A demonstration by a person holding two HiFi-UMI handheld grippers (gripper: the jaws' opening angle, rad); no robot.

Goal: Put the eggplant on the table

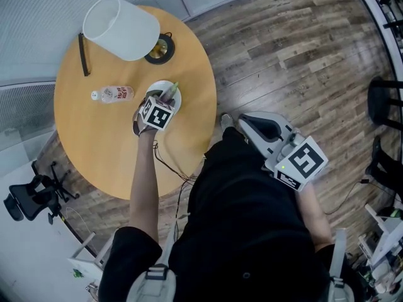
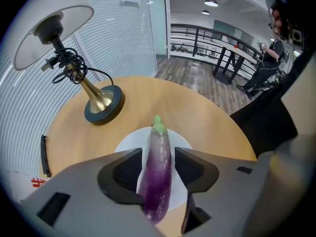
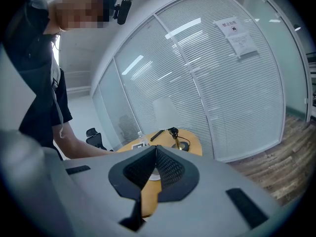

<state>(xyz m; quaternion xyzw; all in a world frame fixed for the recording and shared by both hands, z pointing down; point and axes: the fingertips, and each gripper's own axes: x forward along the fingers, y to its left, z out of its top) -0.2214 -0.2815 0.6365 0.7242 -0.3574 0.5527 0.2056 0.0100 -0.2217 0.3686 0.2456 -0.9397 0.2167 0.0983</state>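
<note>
A long purple eggplant with a green stem lies lengthwise between the jaws of my left gripper, over a white plate on the round wooden table. The jaws stand wide. White plate shows between the right pad and the eggplant, and the left pad sits close along its lower part. In the head view the left gripper points steeply down onto the plate. My right gripper is shut with nothing in it, held off the table at the person's right side.
A lamp with a white shade and a brass base stands at the table's far side. A plastic bottle lies left of the plate, and a black strip further back. An office chair stands at the left.
</note>
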